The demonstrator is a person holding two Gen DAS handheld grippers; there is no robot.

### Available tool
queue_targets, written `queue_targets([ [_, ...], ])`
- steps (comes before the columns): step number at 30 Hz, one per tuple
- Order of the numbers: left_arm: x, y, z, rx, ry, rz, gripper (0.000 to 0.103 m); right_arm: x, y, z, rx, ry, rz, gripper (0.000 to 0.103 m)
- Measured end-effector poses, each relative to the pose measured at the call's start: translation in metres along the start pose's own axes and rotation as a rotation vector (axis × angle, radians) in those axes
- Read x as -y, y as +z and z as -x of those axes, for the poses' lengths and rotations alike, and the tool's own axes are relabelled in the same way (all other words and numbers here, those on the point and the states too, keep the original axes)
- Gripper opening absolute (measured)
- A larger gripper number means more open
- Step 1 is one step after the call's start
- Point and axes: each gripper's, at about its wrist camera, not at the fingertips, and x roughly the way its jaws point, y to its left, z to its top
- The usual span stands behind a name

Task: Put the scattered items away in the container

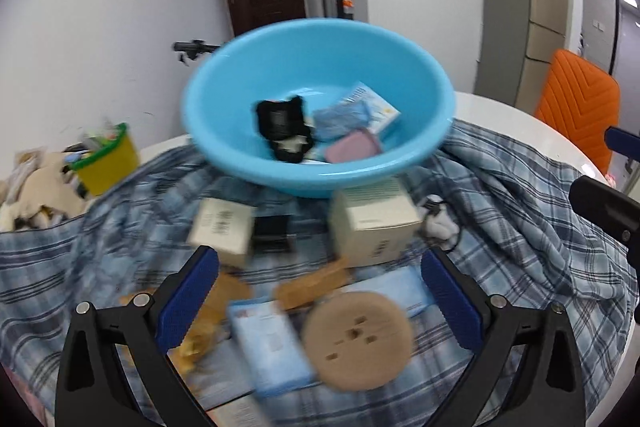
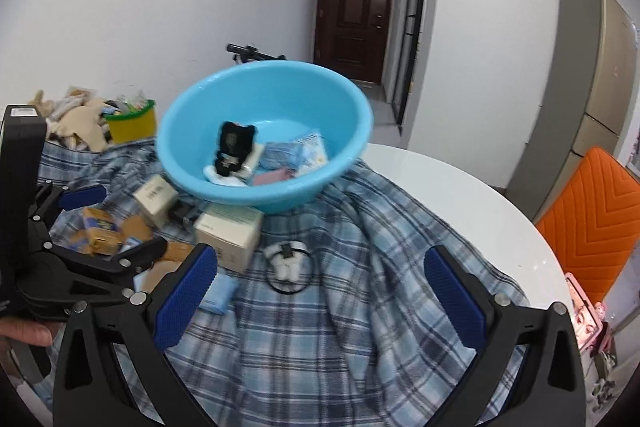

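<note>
- Left claw: black angular frame, silver round screws at the pivots, blue ribbed finger pads.
- Right claw: identical build.
- Bare skin of the person's hand, lower left.

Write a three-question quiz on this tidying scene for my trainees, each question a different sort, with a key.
1. True or false: the left tool is shut on the round tan disc.
2. Multiple choice: the blue basin sits on (A) bare white table, (B) plaid cloth, (C) an orange chair.
3. Fill in: the white earbud item with a black loop lies on the cloth ahead of the ____ tool.

Key
1. False: its jaws stand wide open, and the disc lies on the plaid cloth between them.
2. B.
3. Right, also open and holding nothing.
</note>
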Motion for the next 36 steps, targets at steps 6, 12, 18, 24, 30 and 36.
queue_targets([
  [6, 0.032, 0.006, -0.037, -0.045, 0.004, -0.035, 0.103, 0.031, -0.013, -0.012, -0.037, -0.038, -0.053, 0.103],
  [12, 0.043, 0.01, -0.071, -0.076, 0.07, -0.049, 0.103, 0.042, -0.023, -0.025, -0.072, -0.03, -0.081, 0.103],
  [18, 0.043, 0.013, -0.086, -0.098, 0.044, -0.017, 0.103, 0.039, -0.029, -0.032, -0.088, -0.017, -0.071, 0.103],
  [24, 0.047, 0.012, -0.099, -0.134, 0.03, -0.024, 0.088, 0.035, -0.034, -0.036, -0.108, -0.012, -0.057, 0.103],
  [30, 0.04, 0.005, -0.101, -0.155, -0.025, -0.003, 0.062, 0.036, -0.035, -0.034, -0.115, -0.019, -0.055, 0.103],
  [36, 0.029, -0.005, -0.067, -0.128, -0.073, -0.029, 0.062, 0.034, -0.04, -0.033, -0.123, -0.015, -0.059, 0.103],
])
